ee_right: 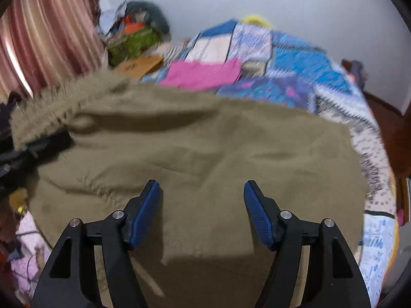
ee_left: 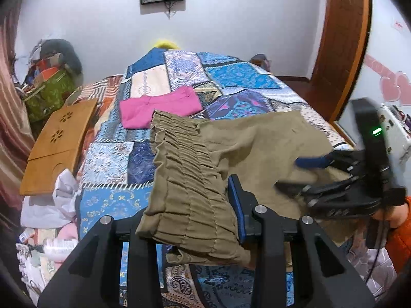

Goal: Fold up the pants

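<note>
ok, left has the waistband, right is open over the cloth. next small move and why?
Probably lower the right gripper and close it on the olive pants. Its jaws stand apart above the cloth and hold nothing, while the left gripper has the gathered waistband between its fingers. A second grip would let both ends be lifted for a fold on the patchwork bedspread.

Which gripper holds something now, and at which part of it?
The left gripper holds the olive pants by the gathered elastic waistband. The right gripper is open above the cloth and holds nothing.
</note>
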Demonstrator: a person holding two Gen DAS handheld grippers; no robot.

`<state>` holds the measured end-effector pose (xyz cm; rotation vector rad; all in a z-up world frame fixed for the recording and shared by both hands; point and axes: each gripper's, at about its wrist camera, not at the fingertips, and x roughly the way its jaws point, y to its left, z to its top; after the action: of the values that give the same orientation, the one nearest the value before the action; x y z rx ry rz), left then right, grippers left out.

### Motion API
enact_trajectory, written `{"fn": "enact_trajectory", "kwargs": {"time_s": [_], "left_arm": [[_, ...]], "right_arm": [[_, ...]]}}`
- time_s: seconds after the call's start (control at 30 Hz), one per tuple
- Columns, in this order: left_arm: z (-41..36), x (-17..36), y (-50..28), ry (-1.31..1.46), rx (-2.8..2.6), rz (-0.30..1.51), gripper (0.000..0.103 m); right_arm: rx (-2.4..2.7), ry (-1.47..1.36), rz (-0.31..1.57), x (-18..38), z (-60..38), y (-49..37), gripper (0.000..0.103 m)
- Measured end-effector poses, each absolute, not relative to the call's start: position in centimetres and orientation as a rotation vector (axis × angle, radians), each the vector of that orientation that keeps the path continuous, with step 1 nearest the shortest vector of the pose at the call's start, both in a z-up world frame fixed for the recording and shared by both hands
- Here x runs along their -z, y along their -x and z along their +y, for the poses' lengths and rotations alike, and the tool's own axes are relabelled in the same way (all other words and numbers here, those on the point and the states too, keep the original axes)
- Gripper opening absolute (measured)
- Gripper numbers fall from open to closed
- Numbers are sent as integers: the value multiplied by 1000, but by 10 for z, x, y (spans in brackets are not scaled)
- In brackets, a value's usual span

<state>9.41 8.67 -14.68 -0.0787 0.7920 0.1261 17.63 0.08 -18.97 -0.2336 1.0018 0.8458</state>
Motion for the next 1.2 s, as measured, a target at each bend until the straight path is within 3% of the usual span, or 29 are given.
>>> {"fn": "enact_trajectory", "kwargs": {"time_s": [0.63,0.83,1.0,1.2], "left_arm": [[33,102,-111,-2,-46,676,35],[9,91,-120,0,40,666,35],[-17,85,-128,14,120,673,35],[-48,87,-133,-23,171,676,31]], "right_arm": [[-741,100,997,175,-79,-146,65],[-676,80,1048,193,-109,-133,65],[-680,105,1011,195,-108,-121,70],[-674,78,1003,187,-125,-121,68]]}}
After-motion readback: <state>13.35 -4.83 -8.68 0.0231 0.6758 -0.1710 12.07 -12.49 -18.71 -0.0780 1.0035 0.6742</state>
